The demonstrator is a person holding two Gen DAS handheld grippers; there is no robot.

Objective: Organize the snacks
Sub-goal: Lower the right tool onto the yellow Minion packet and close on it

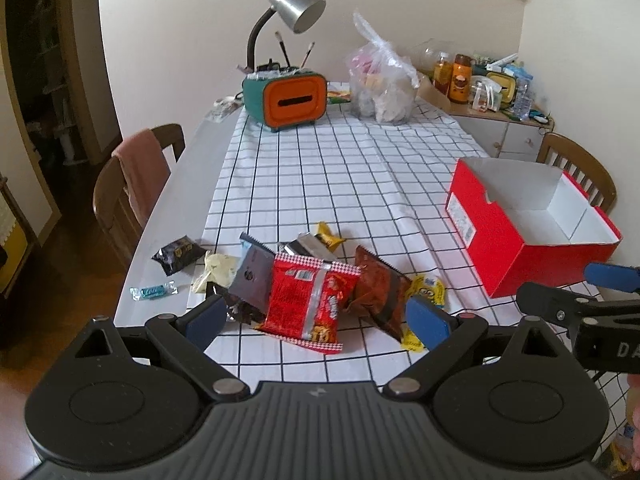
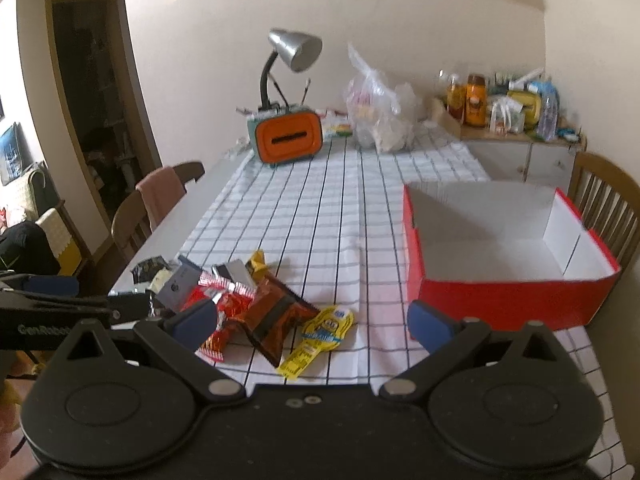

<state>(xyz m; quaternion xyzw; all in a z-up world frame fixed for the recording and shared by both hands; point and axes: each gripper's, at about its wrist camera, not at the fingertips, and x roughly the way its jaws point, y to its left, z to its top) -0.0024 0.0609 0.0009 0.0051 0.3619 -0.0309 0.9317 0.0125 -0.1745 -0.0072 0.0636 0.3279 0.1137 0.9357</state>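
Note:
A heap of snack packets lies near the front of the checked tablecloth (image 1: 340,168): a red chip bag (image 1: 310,300), a brown bag (image 1: 378,290), a grey-blue packet (image 1: 254,274) and a yellow cartoon packet (image 1: 430,292). My left gripper (image 1: 318,318) hovers just before the heap, open, nothing between its fingers. A red box (image 1: 532,224) with a white inside stands open at the right. In the right wrist view my right gripper (image 2: 312,324) is open above the brown bag (image 2: 276,316) and yellow packet (image 2: 320,332), with the red box (image 2: 504,252) ahead on the right.
A black packet (image 1: 178,256) and a small teal candy (image 1: 154,292) lie on bare table left of the cloth. At the far end stand an orange-faced organiser (image 1: 290,100) with a lamp (image 1: 296,8) and a plastic bag (image 1: 382,84). Chairs (image 1: 128,188) flank the table; a cluttered cabinet (image 1: 500,120) sits at the back right.

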